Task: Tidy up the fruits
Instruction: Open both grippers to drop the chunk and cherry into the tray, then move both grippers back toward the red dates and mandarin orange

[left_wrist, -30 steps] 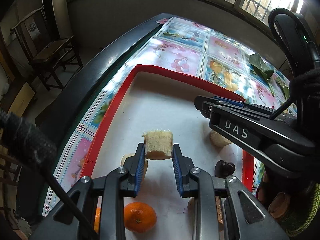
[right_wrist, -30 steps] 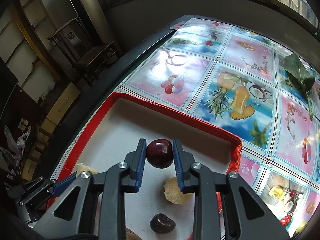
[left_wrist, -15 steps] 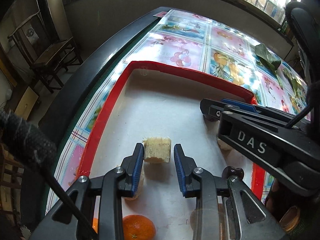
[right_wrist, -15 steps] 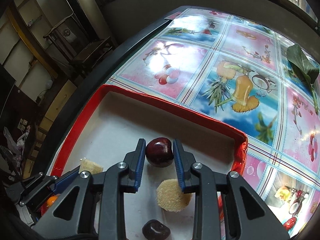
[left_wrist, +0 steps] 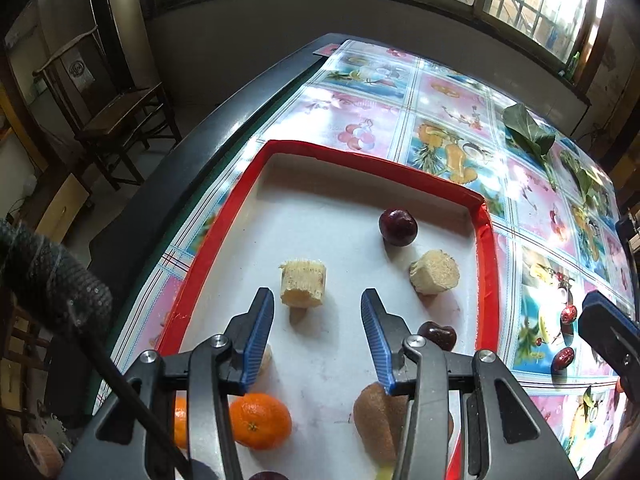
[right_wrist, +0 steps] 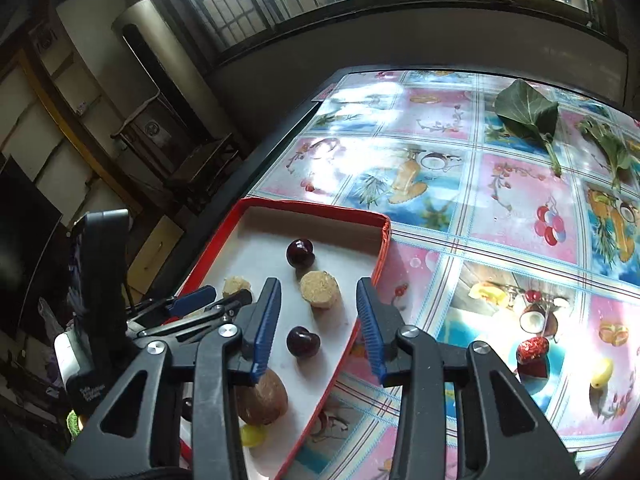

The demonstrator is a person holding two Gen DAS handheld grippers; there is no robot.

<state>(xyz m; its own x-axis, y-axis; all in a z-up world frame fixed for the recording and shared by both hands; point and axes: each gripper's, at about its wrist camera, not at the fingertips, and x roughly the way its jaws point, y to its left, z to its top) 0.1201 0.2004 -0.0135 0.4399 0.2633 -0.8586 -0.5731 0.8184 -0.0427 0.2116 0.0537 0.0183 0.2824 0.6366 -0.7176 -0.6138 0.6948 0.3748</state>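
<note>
A red-rimmed white tray (left_wrist: 248, 184) (right_wrist: 312, 212) lies on the fruit-print tablecloth. In it are a pale sugarcane chunk (left_wrist: 303, 282) (right_wrist: 236, 285), a second chunk (left_wrist: 434, 271) (right_wrist: 320, 289), a dark cherry (left_wrist: 397, 227) (right_wrist: 300, 253), another cherry (left_wrist: 438, 335) (right_wrist: 303, 341), an orange (left_wrist: 259, 420) and a brown kiwi (left_wrist: 376, 420) (right_wrist: 264, 400). My left gripper (left_wrist: 318, 316) is open and empty, just behind the first chunk. My right gripper (right_wrist: 318, 312) is open and empty, above the tray's near right side.
Small red fruits (left_wrist: 568, 314) (right_wrist: 532, 350) and a yellow one (right_wrist: 602, 372) lie on the cloth right of the tray. Green leaves (left_wrist: 528, 130) (right_wrist: 526, 110) lie at the far side. A wooden chair (left_wrist: 116, 116) stands beyond the table's left edge.
My left gripper has opened, let go of the sugarcane chunk and drawn back. My right gripper has opened, left the cherry in the tray and pulled back and to the right.
</note>
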